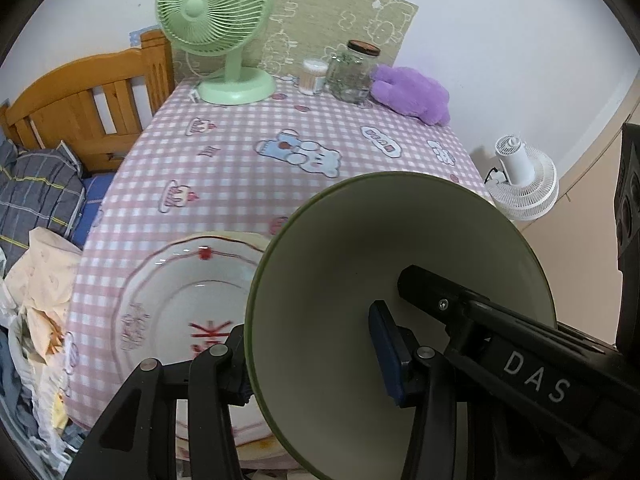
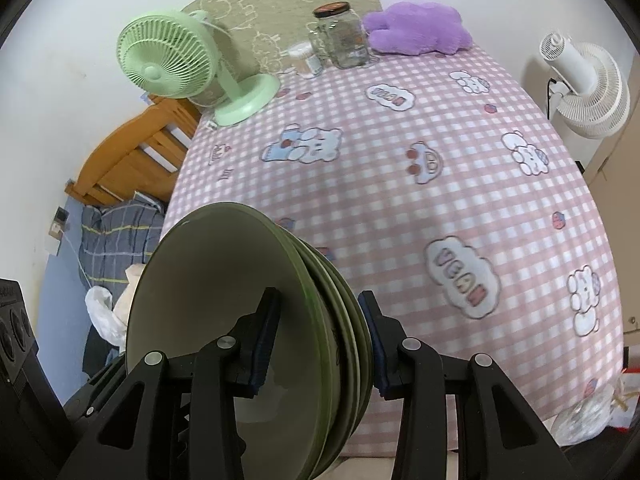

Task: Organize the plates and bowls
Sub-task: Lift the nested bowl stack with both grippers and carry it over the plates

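Left tool (image 1: 312, 364): closed across the wall of a green bowl (image 1: 400, 280), one blue pad (image 1: 386, 354) inside against the pale interior, the other finger outside the rim. The bowl is held tilted on edge above the near part of the table (image 1: 248, 148), its opening turned toward the camera.

Right tool (image 2: 318, 344): closed around a stack of green bowls (image 2: 224, 300), which are nested and tipped on edge. One pad (image 2: 266, 340) presses the inside of the front bowl; the other sits against the outer side of the rearmost. The stack hangs over the table's near left edge.

Plate (image 1: 188, 304): white with a scalloped rim and red markings, lying flat on the checked tablecloth (image 2: 400, 200) near the front edge, partly hidden behind the left tool's bowl.

Far end of table: green desk fan (image 1: 216, 24), glass jar (image 1: 352, 72) with dark lid, a small container of cotton swabs (image 1: 314, 76) beside the jar, and a purple plush toy (image 1: 412, 92), all well apart from the dishes.

Surroundings: wooden bed frame (image 1: 80, 104) with grey bedding to the left; white fan (image 1: 524, 176) beyond the table's right side.
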Available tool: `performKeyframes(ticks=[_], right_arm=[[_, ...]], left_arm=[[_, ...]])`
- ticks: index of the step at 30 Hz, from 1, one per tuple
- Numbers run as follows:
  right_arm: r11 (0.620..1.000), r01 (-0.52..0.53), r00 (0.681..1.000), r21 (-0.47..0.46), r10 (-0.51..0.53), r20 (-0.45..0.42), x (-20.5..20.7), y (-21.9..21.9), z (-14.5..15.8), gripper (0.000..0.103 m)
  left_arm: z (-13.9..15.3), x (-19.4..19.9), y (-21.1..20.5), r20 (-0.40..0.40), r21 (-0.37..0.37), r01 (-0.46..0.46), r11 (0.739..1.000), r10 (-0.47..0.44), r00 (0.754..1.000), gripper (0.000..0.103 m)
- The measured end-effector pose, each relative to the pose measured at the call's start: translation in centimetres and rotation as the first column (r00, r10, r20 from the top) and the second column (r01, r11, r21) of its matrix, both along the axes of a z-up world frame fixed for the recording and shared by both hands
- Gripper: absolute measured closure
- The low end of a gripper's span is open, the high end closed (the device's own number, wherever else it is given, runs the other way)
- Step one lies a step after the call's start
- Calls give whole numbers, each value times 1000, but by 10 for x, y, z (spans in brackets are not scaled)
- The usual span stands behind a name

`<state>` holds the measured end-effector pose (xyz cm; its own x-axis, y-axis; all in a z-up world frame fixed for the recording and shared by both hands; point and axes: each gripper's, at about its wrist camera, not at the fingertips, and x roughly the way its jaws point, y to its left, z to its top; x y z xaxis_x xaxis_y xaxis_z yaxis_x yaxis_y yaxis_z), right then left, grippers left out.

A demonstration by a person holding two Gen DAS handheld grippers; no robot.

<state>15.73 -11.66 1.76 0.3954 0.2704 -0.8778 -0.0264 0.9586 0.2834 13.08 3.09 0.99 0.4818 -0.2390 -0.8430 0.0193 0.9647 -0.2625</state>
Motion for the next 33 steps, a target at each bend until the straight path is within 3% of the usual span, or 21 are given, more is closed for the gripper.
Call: performKeyframes(ticks=[18, 33], right_arm=[[1000, 29, 998, 10, -28, -64, -4, 89, -30, 60], [998, 61, 986, -15, -62, -152, -2, 116, -62, 60]], left_arm=[[-28, 2, 88, -65, 6, 30, 1000, -30, 997, 56], [-55, 6, 112, -143, -11, 60, 998, -61, 988, 56]])
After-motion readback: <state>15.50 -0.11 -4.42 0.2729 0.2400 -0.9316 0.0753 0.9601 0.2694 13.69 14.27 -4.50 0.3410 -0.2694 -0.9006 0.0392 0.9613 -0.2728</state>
